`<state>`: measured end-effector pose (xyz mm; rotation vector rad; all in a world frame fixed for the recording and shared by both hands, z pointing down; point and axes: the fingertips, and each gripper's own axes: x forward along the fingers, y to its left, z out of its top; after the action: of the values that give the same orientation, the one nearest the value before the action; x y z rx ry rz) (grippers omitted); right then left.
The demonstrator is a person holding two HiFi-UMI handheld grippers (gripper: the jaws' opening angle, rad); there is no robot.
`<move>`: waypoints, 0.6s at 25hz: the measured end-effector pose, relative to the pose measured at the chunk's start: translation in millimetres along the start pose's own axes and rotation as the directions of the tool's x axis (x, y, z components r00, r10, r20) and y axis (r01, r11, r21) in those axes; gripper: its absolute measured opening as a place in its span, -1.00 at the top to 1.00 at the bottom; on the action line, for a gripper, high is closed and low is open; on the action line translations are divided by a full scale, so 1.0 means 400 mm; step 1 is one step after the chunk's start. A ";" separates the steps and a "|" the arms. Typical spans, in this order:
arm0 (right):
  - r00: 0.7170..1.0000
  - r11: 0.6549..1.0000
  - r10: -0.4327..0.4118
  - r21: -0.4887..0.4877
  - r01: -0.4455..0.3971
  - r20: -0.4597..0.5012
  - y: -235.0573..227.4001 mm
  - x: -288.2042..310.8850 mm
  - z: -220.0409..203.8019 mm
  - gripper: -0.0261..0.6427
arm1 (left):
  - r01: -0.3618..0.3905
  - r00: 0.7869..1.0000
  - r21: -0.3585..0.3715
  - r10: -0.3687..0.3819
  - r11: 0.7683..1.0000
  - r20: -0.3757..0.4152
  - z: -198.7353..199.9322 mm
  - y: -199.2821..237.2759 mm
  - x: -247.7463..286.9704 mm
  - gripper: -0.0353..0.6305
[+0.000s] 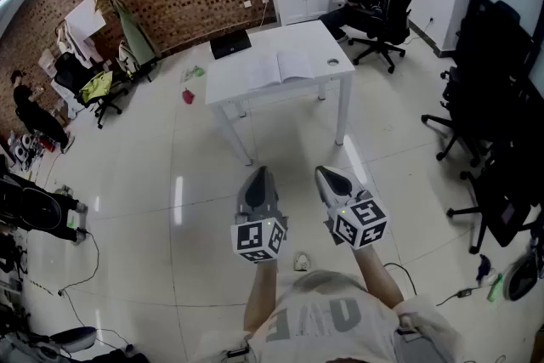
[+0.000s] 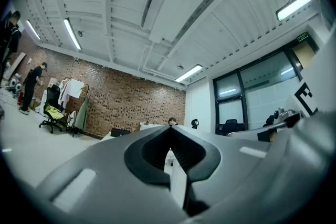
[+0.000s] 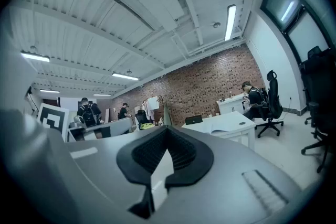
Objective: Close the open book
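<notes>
At the bottom middle of the head view, you hold the left gripper point(image 1: 260, 174) and the right gripper point(image 1: 328, 174) side by side over bare floor. Each has its jaws pressed together on nothing. No part of the task is done yet. The open book point(image 1: 281, 67) lies spread on the white table point(image 1: 223, 74), well apart from you in the upper middle, so you have yet to walk up and fold it shut. Only the head view shows its pages from above. The right gripper view catches the book point(image 3: 216, 127) edge-on at middle right, while the left gripper view's own jaws mostly hide the table.
</notes>
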<state>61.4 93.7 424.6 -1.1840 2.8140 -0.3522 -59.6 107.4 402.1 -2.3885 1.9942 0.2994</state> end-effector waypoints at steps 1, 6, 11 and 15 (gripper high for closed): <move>1.000 1.000 0.000 0.003 0.000 -0.001 0.001 0.013 -0.002 0.92 | 0.005 1.000 0.002 -0.005 1.000 0.005 0.004 0.005 0.005 0.85; 1.000 1.000 0.005 0.027 -0.005 0.005 0.010 0.067 -0.004 0.91 | 0.025 0.999 0.021 -0.025 0.999 0.023 0.014 0.027 0.013 0.85; 1.000 0.999 0.026 0.022 -0.026 0.004 0.037 0.131 -0.006 0.92 | -0.010 0.999 0.015 0.009 1.000 0.040 0.015 0.102 0.018 0.85; 1.000 0.999 0.023 0.024 -0.023 0.001 0.039 0.151 -0.004 0.91 | -0.013 0.999 0.003 0.013 1.000 0.042 0.011 0.127 0.031 0.85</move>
<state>7.9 61.7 423.7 -1.1453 2.8125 -0.3827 -107.6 86.4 401.4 -2.3479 1.9922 0.3430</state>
